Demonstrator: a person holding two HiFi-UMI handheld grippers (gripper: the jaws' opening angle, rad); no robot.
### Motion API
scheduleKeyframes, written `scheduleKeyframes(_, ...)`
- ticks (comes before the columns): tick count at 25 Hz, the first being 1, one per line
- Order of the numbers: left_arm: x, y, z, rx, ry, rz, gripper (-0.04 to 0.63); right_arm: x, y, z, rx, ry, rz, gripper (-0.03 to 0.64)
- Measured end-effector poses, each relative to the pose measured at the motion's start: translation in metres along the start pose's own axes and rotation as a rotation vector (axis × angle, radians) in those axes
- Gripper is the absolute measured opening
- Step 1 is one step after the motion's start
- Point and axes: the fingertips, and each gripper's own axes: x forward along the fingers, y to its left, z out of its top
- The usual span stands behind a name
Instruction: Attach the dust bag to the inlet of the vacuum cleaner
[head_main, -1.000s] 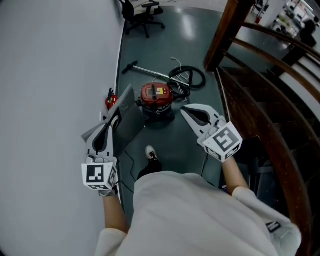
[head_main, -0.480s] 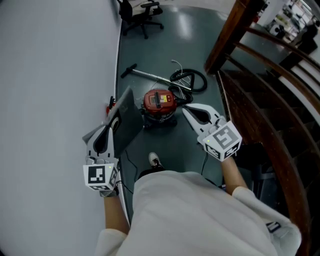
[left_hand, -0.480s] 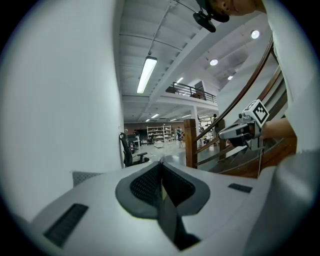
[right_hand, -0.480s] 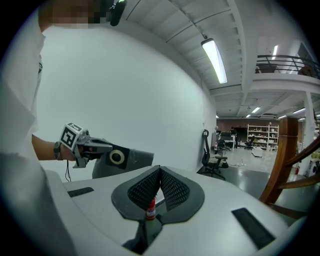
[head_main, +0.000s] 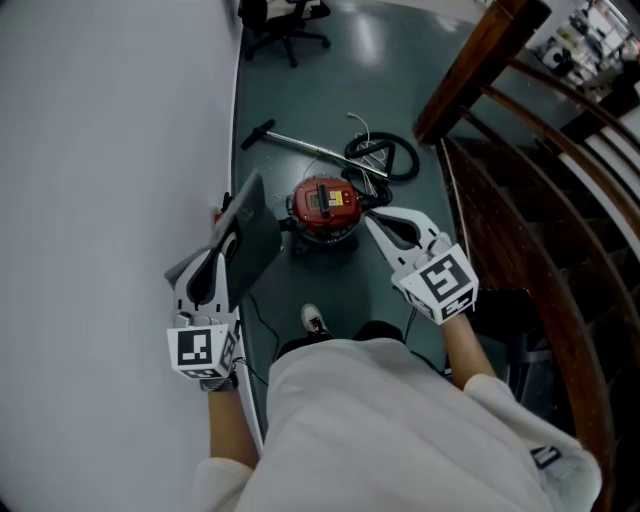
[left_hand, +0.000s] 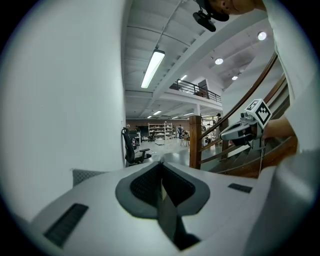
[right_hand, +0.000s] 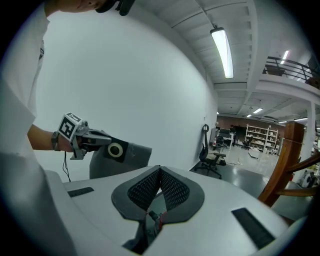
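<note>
Your left tongs (head_main: 232, 230) pinch the edge of the grey dust bag (head_main: 258, 240), so its round hole stays free. Your right tongs (head_main: 375, 222) are pressed together, holding nothing. The red vacuum cleaner (head_main: 325, 203) waits on the floor (head_main: 300, 100) ahead.

Bright, even light from ceiling strip lamps (left_hand: 153, 67); pale glare on the floor (head_main: 372, 45); gripper views fisheye-bent, black at corners, near foreground soft.
</note>
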Motion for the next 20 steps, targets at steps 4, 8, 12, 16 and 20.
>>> scheduleKeyframes(4,0.016,0.016,-0.004,-0.011,0.005,0.009,0.021,0.015,-0.002,0.002,0.041,-0.021,-0.012,0.028)
scheduleKeyframes(8,0.033,0.032,-0.014,-0.032,0.017,0.036,0.021,0.03,-0.013,-0.002,0.071,-0.024,-0.014,0.028)
scheduleKeyframes(12,0.053,0.037,-0.027,-0.044,0.017,0.043,0.021,0.047,-0.027,-0.017,0.082,-0.004,0.004,0.029)
scheduleKeyframes(16,0.072,0.044,-0.037,-0.059,0.006,0.053,0.021,0.073,-0.042,-0.036,0.098,0.029,0.03,0.029)
scheduleKeyframes(20,0.091,0.049,-0.053,-0.075,0.016,0.071,0.021,0.097,-0.057,-0.046,0.095,0.031,0.041,0.029)
